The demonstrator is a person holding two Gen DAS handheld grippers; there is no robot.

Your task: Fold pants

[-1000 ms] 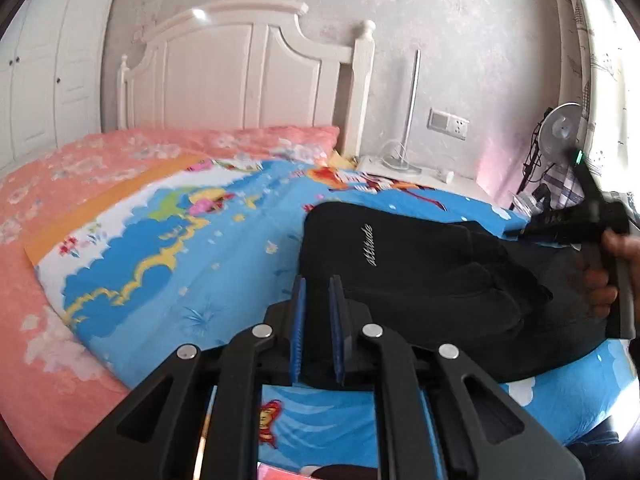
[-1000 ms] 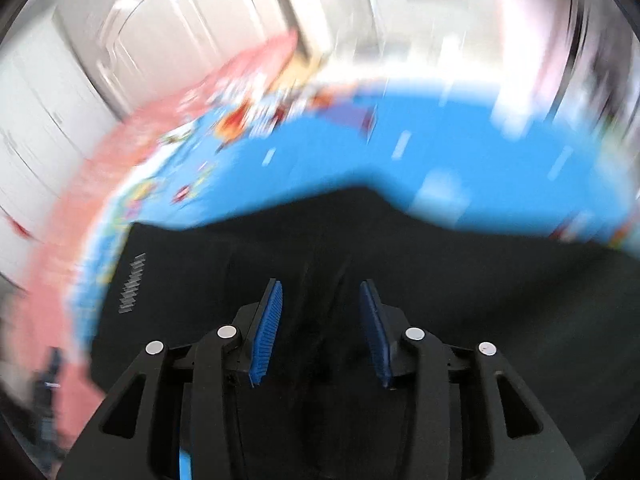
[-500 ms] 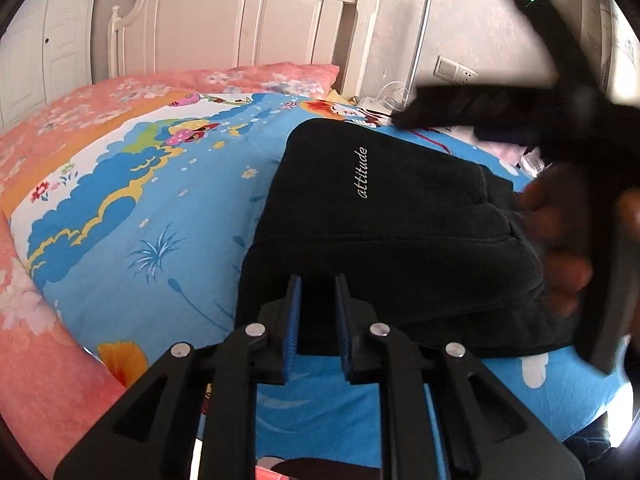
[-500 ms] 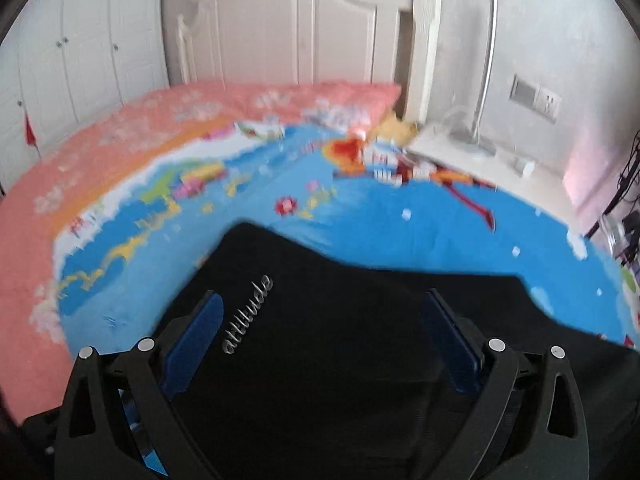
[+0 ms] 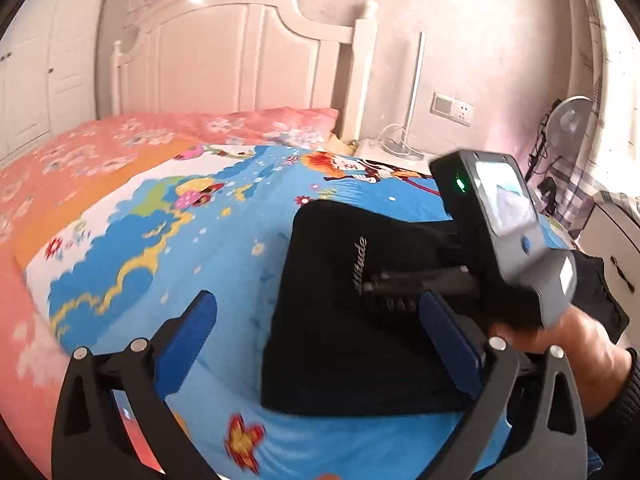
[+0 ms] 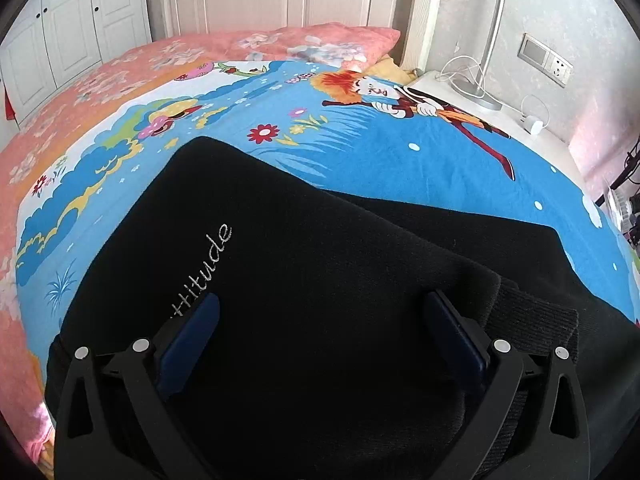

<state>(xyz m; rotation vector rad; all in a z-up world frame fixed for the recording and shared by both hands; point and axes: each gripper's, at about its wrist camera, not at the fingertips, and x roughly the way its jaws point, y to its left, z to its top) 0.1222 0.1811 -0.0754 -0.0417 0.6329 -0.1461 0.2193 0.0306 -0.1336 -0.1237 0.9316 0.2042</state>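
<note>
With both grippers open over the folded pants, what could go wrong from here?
The top fold of the black pants sits skewed, leaving the lower layer and ribbed cuff exposed; it may stay uneven. The right gripper hovers low and could drag the cloth. The left gripper crowds the person's right hand, risking a bump.

Right gripper (image 5: 384,284) hides the pants' (image 5: 360,344) lettering

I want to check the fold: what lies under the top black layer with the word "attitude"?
More black fabric of the same pants shows beneath the top layer, and a ribbed band at its right edge. The cartoon sheet lies under everything; the rest is covered.
</note>
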